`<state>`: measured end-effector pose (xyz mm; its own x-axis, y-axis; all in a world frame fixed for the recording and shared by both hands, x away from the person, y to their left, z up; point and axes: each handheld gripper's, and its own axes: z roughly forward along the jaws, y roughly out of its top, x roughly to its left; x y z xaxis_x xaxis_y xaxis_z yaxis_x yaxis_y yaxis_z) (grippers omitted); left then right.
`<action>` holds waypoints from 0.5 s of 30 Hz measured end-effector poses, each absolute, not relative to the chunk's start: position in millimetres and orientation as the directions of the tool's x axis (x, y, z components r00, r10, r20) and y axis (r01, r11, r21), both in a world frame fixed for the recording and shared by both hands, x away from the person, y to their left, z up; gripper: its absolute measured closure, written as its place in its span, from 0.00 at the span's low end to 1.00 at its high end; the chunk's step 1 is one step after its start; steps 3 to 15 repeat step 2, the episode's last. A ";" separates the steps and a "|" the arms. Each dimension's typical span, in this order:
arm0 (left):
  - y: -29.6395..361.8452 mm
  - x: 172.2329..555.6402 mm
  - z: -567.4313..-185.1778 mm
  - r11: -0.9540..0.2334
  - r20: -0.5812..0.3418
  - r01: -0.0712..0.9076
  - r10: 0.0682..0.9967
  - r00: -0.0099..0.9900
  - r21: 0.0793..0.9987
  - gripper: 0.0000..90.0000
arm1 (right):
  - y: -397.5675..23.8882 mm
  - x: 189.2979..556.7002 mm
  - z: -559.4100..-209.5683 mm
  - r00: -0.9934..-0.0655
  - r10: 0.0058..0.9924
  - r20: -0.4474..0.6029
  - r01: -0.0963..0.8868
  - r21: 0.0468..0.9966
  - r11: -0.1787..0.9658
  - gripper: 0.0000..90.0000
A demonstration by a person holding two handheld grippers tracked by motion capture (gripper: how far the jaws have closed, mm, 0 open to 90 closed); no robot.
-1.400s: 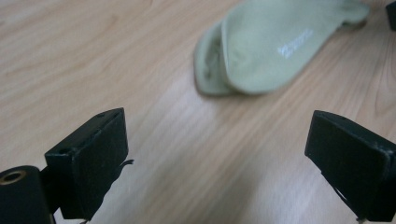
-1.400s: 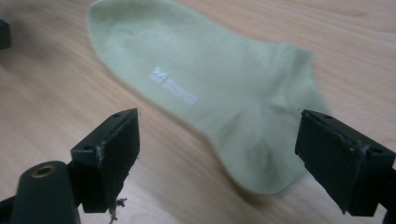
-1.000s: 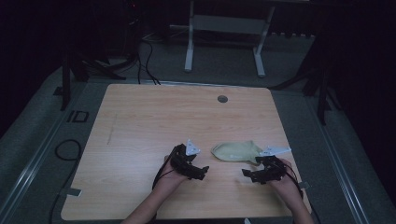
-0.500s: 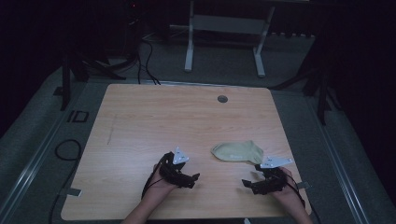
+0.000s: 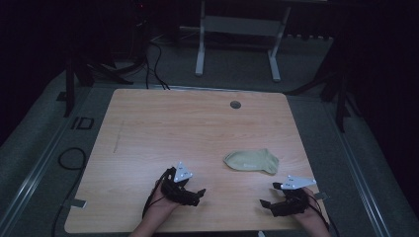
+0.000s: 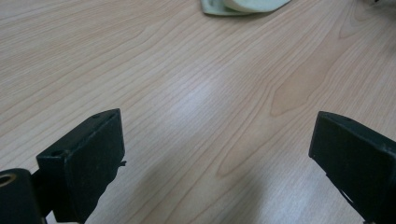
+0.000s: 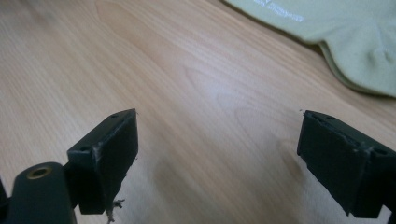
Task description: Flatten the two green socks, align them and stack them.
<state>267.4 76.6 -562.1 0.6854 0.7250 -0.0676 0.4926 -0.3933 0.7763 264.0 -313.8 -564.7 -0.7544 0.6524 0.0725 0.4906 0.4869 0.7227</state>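
A pale green sock [image 5: 251,161] lies flat on the wooden table [image 5: 163,133], right of centre near the front. My left gripper [image 5: 197,194] rests low near the front edge, left of the sock, open with nothing between its jaws. My right gripper [image 5: 267,204] sits near the front right corner, just in front of the sock, also open and empty. The sock's edge [image 6: 238,5] shows at the top of the left gripper view. In the right gripper view the sock [image 7: 345,32] lies at the upper right, beyond the spread jaws.
A small round grommet [image 5: 235,104] sits near the table's far edge. Beyond the table stand a white desk frame [image 5: 237,34] and dark stands on a grey floor, with cables at the left.
Both grippers have drawn back from the sock toward the front edge of the table. The sock lies released and flat.
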 end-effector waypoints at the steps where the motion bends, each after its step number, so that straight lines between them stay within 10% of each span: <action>1: 77.5 266.8 -562.7 -0.389 -0.072 0.494 0.726 0.684 0.777 0.04 | -314.6 263.0 -564.9 -0.752 0.655 0.072 0.490 0.726 0.483 0.14; 15: 78.1 266.4 -563.2 -0.386 -0.075 0.495 0.726 0.683 0.779 0.04 | -315.4 261.9 -565.5 -0.751 0.656 0.071 0.490 0.726 0.482 0.14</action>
